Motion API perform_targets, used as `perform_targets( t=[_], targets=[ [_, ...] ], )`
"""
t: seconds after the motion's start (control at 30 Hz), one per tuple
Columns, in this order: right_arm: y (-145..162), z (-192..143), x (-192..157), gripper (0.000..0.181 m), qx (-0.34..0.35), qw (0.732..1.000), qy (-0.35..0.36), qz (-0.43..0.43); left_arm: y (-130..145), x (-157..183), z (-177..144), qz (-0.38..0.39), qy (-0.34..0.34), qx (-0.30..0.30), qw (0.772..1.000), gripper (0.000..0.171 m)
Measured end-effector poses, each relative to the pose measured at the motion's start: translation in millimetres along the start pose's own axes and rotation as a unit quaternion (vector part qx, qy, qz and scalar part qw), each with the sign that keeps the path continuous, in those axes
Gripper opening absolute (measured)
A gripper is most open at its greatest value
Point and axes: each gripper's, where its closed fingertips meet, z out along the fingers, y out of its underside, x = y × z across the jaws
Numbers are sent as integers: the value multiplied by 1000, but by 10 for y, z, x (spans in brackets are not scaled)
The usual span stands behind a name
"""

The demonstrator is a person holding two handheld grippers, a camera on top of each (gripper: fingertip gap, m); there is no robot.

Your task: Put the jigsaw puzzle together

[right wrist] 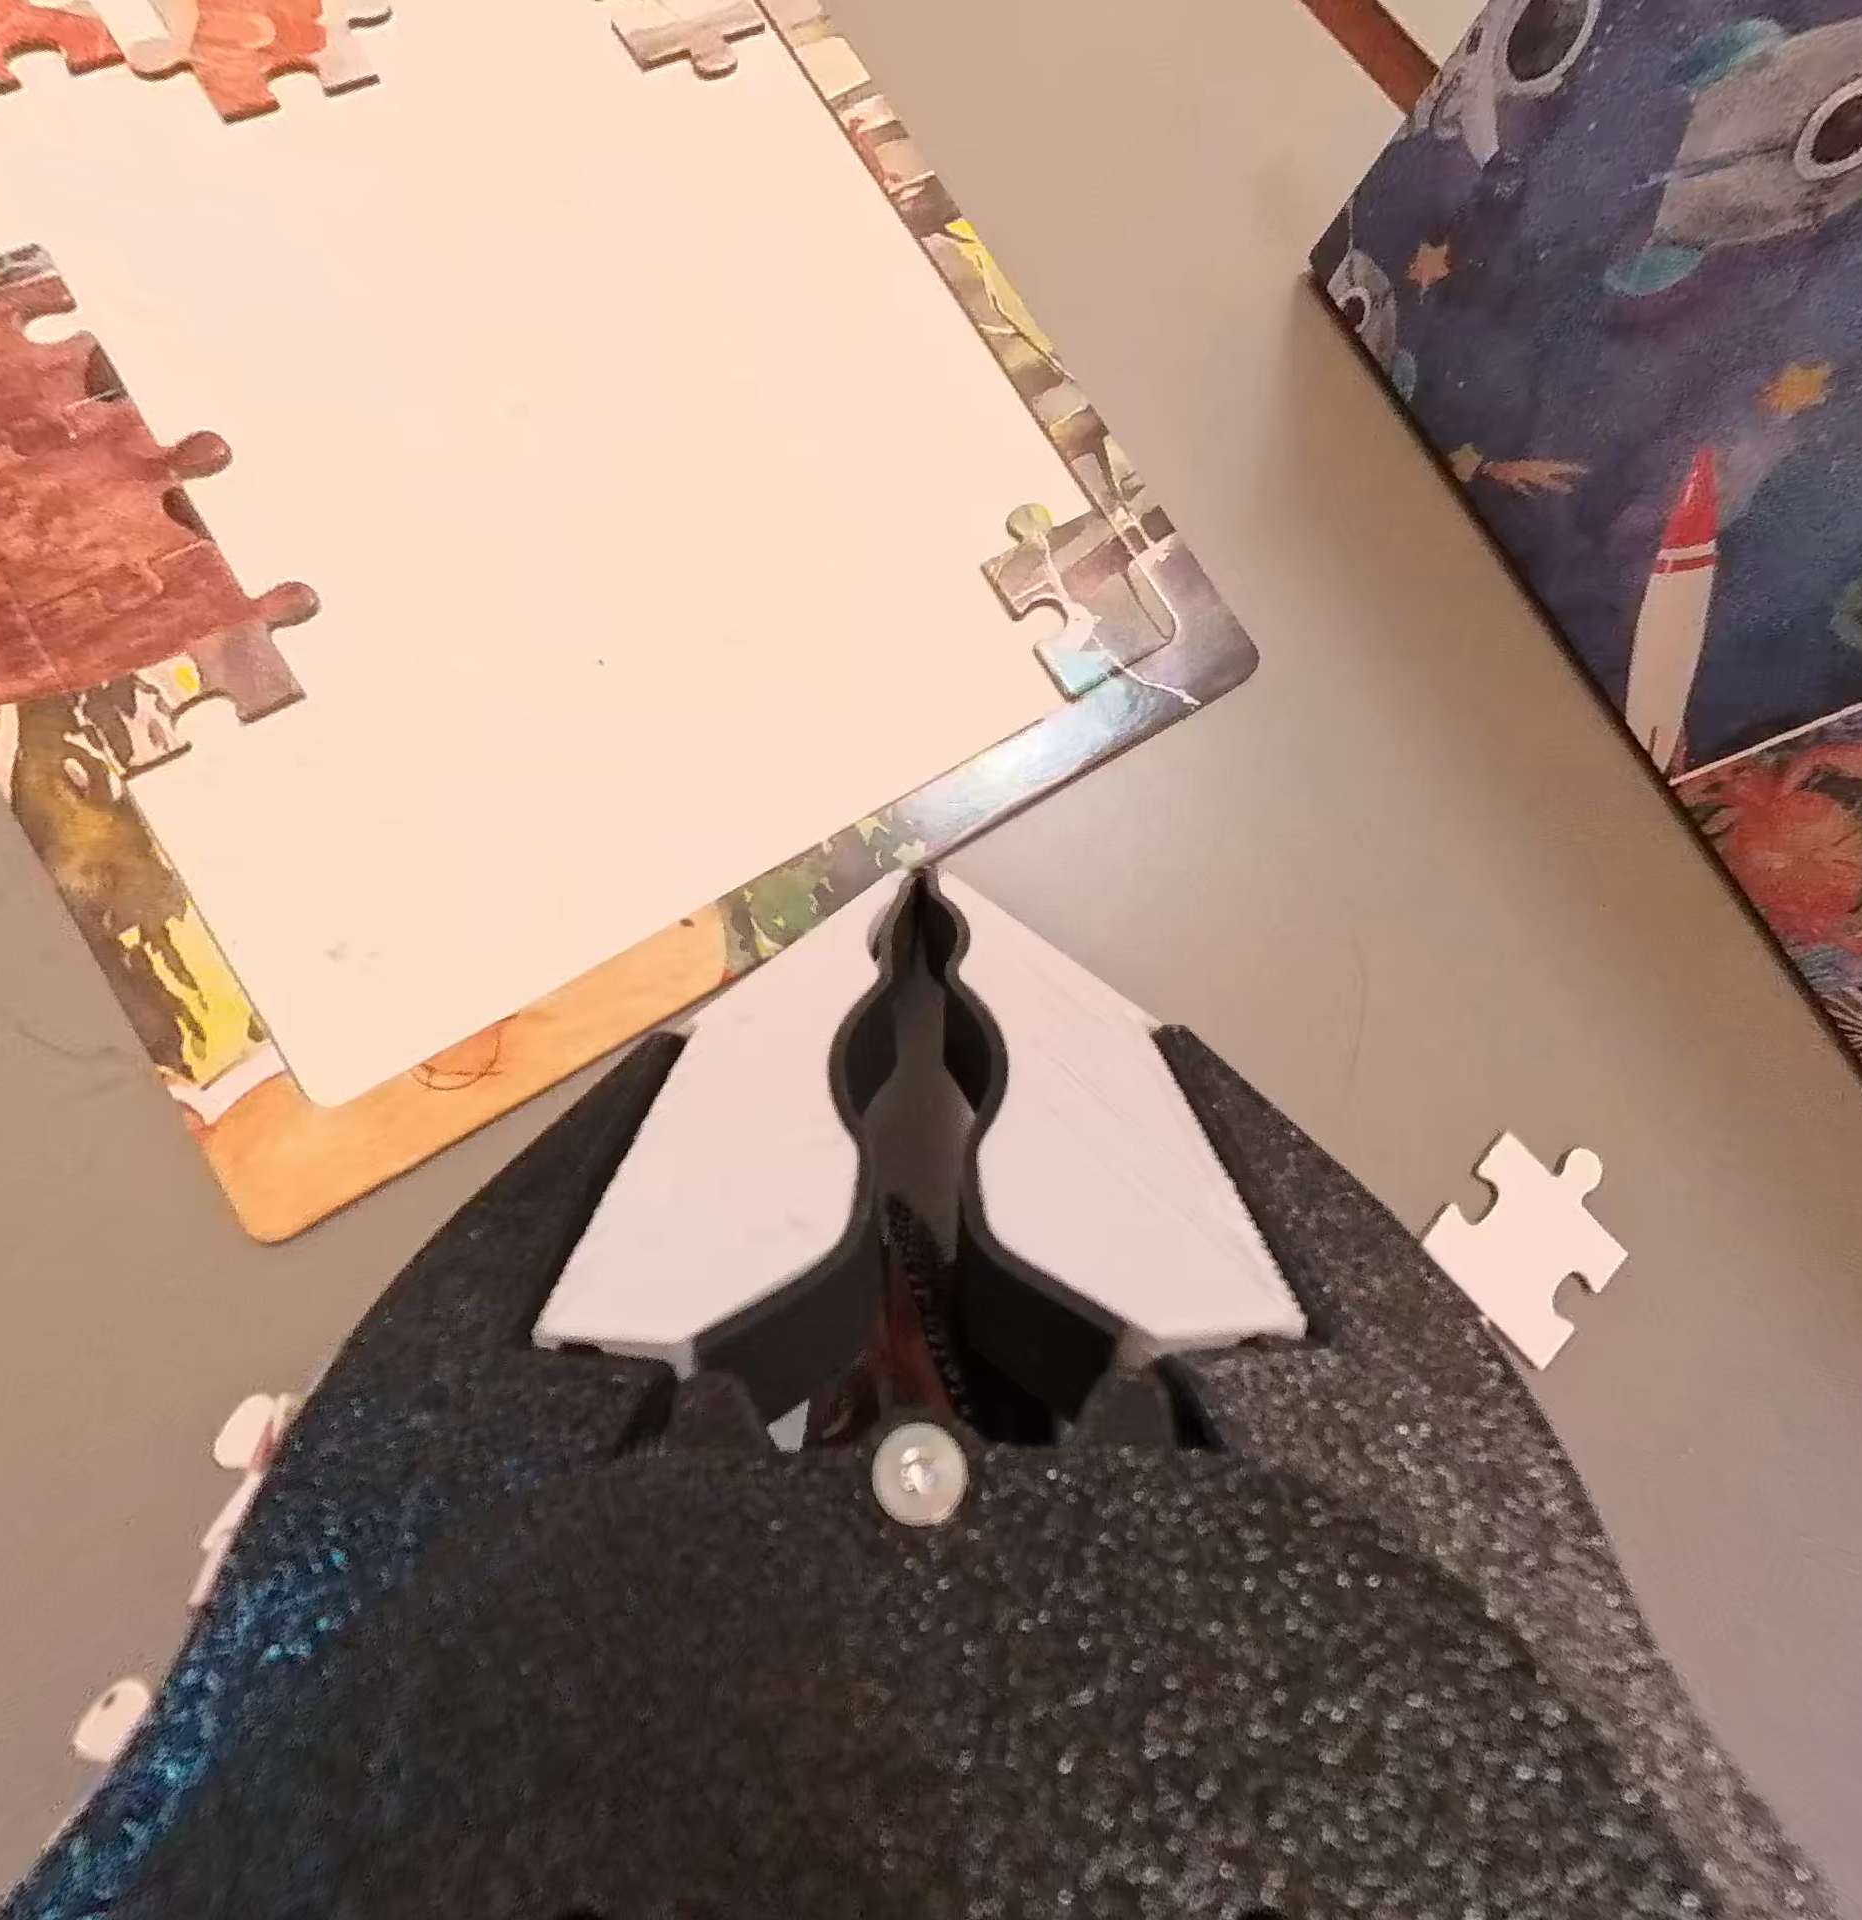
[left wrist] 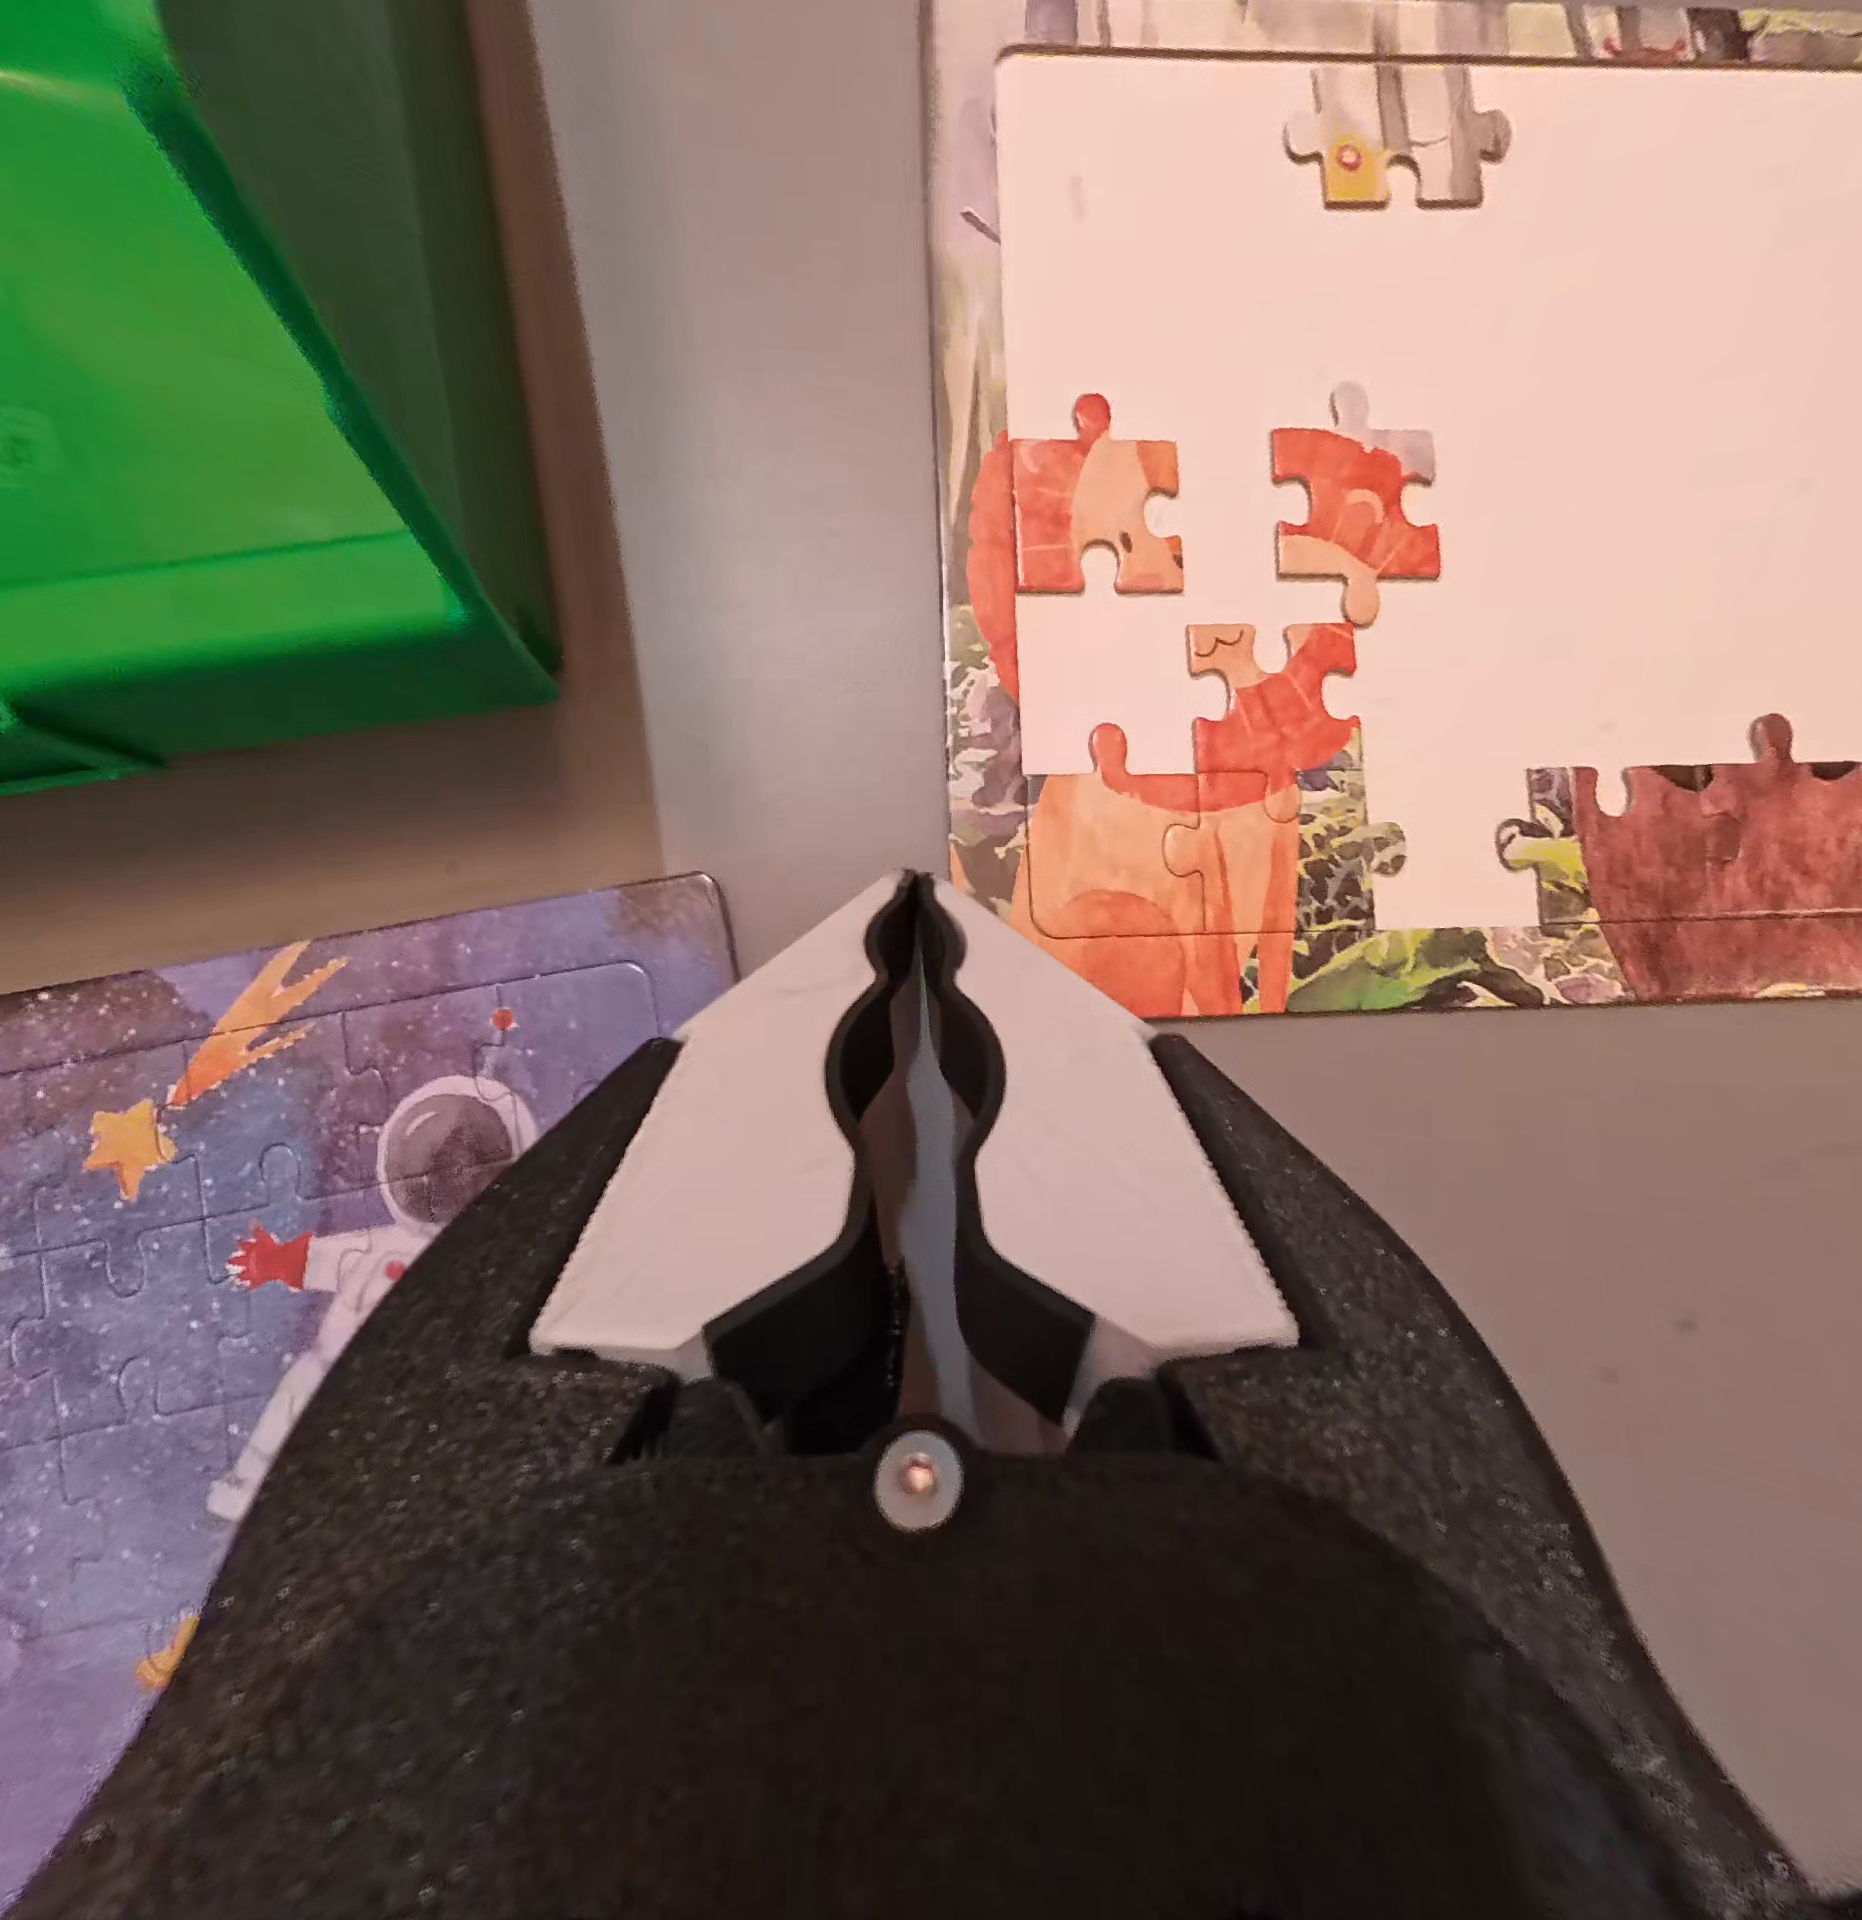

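Mostly the puzzle tray (left wrist: 1529, 364) was bare white on the grey table (right wrist: 1270, 935), both the left gripper (left wrist: 914, 883) and right gripper (right wrist: 919, 885) were pinched together holding nothing, so next one likely needed to grab the face-down loose piece (right wrist: 1524, 1252).

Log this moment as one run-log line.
left gripper: shut, empty | right gripper: shut, empty | puzzle tray: mostly unfilled | loose piece: face-down on table
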Motion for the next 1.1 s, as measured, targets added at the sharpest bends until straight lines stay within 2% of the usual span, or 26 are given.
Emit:
perform_targets(
  t=[0.5,0.6,0.63,0.7,0.77,0.83,0.93,1.0,1.1],
  targets=[
    [-40,49,76,0,-5,1000,26,-17,228,160,-164,35,-19,-19,999,0],
    [-71,11,142,0,9,999,41,-16,247,238,-179,22,2,-19,1000,0],
    [-115,-78,214,0,23,998,54,-11,252,253,-187,17,3,-16,1000,0],
    [-208,-419,458,0,72,993,90,20,222,110,-264,26,-64,3,998,2],
    [-171,-858,707,0,132,981,107,89,70,100,-453,41,-107,59,992,4],
    [42,-1266,905,2,191,961,114,167,-92,336,-647,38,-80,129,988,10],
    [555,-1722,1082,16,247,917,142,279,-211,770,-803,8,-7,214,977,11],
    [798,-1982,1052,17,283,891,159,318,-228,948,-773,8,13,235,972,12],
    [1039,-2267,932,16,304,873,186,333,-155,1052,-633,36,8,237,971,14]
  ],
)
